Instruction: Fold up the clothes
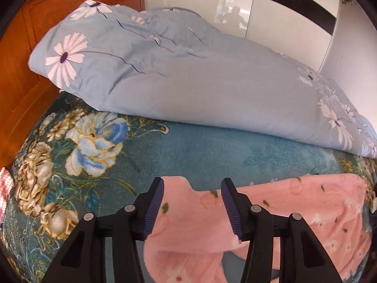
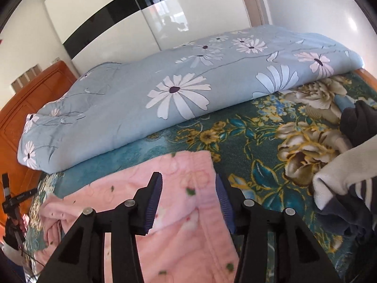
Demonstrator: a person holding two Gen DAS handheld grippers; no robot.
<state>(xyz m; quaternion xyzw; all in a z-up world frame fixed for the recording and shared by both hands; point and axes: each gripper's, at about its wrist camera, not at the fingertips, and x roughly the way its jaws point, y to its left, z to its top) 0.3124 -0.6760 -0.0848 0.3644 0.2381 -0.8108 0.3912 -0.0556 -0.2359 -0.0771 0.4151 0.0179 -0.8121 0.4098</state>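
1. One pink garment (image 1: 294,202), fleecy with small flower and leaf prints, lies flat on the teal flowered bedspread (image 1: 200,146), on the near side of the rolled blue quilt (image 1: 188,75).
2. Long axis of the garment: it runs side to side, roughly parallel to the quilt's length. In the left wrist view its far edge is straight, with a notched corner toward the orange headboard (image 1: 35,47); in the right wrist view it ends in a square corner away from the headboard.
3. Left claw (image 1: 192,189): released. Fingers apart, pink cloth showing in the gap; the pads do not press on it.
4. Right claw (image 2: 188,184): released. Fingers apart over the garment's (image 2: 165,188) square corner; its outer finger (image 2: 223,202) stands at the cloth's side edge. No pinch seen.
5. Counts: pink garments 1; quilts 1; claws 2; headboards 1.
6. Right wrist view only: a pile of other clothes (image 2: 348,181) (white, dark navy with white stripes, black) on the bedspread beyond the garment, away from the headboard; also a dark stand (image 2: 11,200) at the headboard side of the garment, details too small to tell.
7. Left wrist view only: a pink-and-white checked cloth (image 1: 5,188) at the bedspread's edge beside the headboard.
8. Both views: a white wardrobe with a black stripe (image 2: 132,23) behind the quilt (image 2: 141,99).
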